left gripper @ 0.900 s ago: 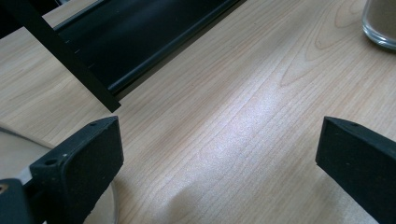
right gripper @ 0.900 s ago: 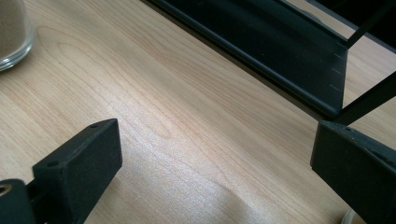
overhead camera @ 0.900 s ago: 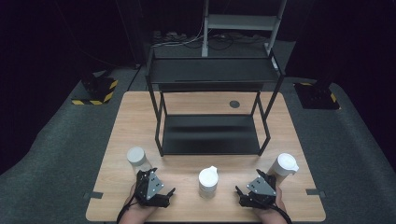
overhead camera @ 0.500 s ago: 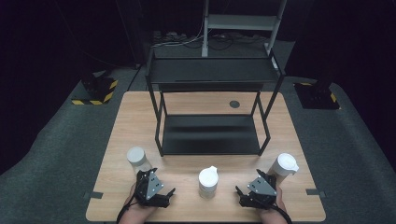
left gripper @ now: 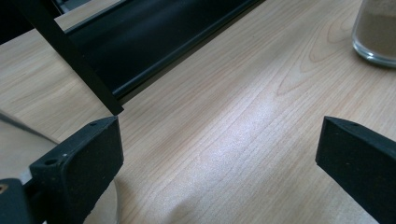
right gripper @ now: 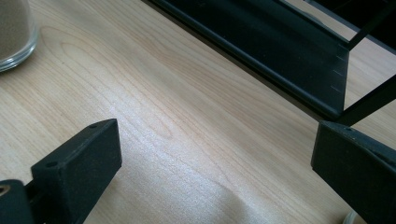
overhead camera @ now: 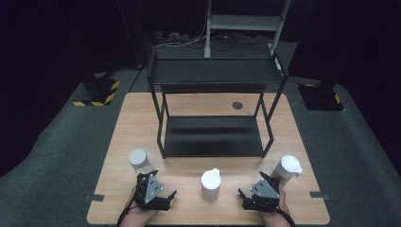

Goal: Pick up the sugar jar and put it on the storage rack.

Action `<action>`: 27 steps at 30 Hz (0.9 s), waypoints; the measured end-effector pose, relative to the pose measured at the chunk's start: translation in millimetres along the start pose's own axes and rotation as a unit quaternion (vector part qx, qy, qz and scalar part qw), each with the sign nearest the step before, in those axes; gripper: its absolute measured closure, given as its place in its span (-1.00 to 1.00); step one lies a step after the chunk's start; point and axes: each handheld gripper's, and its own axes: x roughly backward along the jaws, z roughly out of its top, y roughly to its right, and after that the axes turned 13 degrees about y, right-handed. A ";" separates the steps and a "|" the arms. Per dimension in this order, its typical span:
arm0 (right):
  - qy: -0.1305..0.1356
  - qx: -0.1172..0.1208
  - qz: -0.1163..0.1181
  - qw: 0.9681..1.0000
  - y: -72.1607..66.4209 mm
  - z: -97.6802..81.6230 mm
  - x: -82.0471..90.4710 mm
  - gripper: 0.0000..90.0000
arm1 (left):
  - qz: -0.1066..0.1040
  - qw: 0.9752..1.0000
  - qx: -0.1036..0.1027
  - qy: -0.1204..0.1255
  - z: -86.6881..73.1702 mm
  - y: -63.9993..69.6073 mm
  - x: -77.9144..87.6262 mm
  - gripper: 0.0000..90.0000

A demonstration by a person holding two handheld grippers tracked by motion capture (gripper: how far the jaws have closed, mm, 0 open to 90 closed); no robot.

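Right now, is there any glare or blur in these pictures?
High view: sharp on the table, dark all around. Left gripper view: soft sheen on the wood, the jar slightly soft. Right gripper view: similar sheen, the shelf a little soft.

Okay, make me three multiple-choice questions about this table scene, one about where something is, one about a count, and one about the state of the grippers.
1. Where does the black rack stand?
A. on the table's far half, beyond the jars
B. on the floor
C. at the near edge

2. How many white-lidded jars stand on the table?
A. one
B. three
C. five

3. How do the jaws of both grippers stand?
A. shut on a jar
B. open, nothing between them
C. shut on the rack

Answers: 1 A, the rack sits behind the jar row. 2 B, left jar, middle jar, right jar. 3 B, left gripper and right gripper frame bare wood.
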 end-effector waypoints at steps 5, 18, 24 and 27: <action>0.002 -0.003 0.002 1.000 0.7 -0.1 0.2 -0.97 | 0.001 1.000 0.006 -0.005 0.6 -2.3 2.7 -0.98; 0.003 -0.001 0.005 1.000 0.5 -0.1 0.5 -0.97 | -0.022 0.999 -0.004 0.024 20.7 3.9 21.5 -0.99; 0.006 0.000 0.004 1.000 0.2 -0.2 1.2 -0.97 | -0.024 0.999 -0.004 0.040 27.6 4.7 27.1 -0.99; 0.005 0.002 0.005 1.000 -0.7 -0.1 1.3 -0.97 | -0.023 0.999 -0.001 0.046 29.7 4.2 29.3 -0.99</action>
